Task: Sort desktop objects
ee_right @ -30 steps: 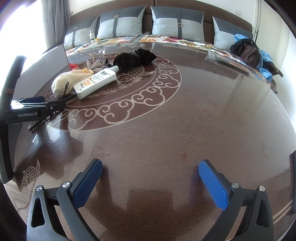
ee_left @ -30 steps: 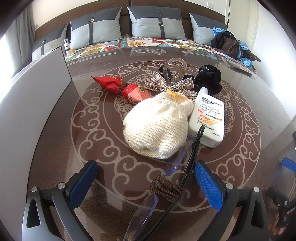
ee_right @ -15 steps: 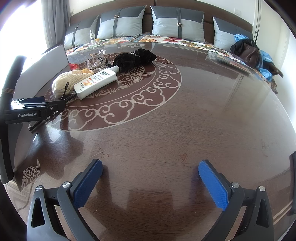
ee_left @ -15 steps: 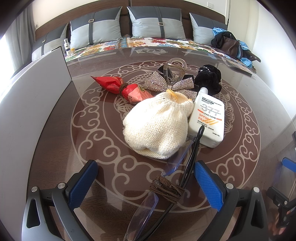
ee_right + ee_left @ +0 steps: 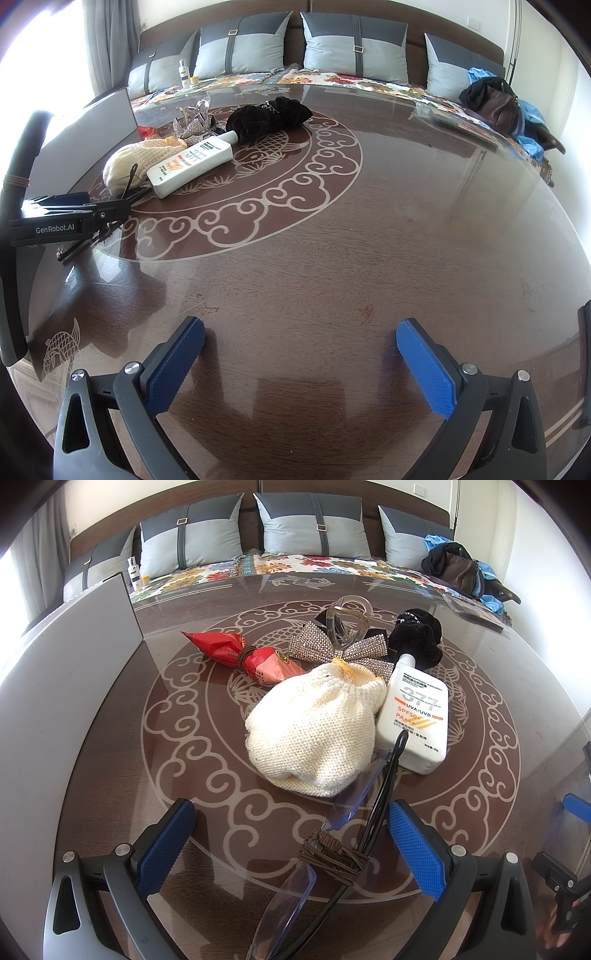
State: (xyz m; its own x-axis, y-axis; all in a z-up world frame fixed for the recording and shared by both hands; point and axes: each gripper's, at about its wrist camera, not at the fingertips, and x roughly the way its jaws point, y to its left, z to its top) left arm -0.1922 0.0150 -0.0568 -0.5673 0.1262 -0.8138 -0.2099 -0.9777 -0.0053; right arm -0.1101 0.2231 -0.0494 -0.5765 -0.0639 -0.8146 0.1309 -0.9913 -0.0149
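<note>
Grey cushions (image 5: 308,524) along bench; brown bag (image 5: 496,105) w/ blue cloth at right end.

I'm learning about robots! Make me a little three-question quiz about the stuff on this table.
1. True or false: the white sunscreen bottle is standing upright.
2. Which lies between the left gripper's blue fingers? A) red packet B) glasses C) black scrunchie
3. What is the right gripper holding?

Key
1. False: it lies flat beside the cream knitted pouch.
2. B
3. Nothing; it is open over bare table.
</note>
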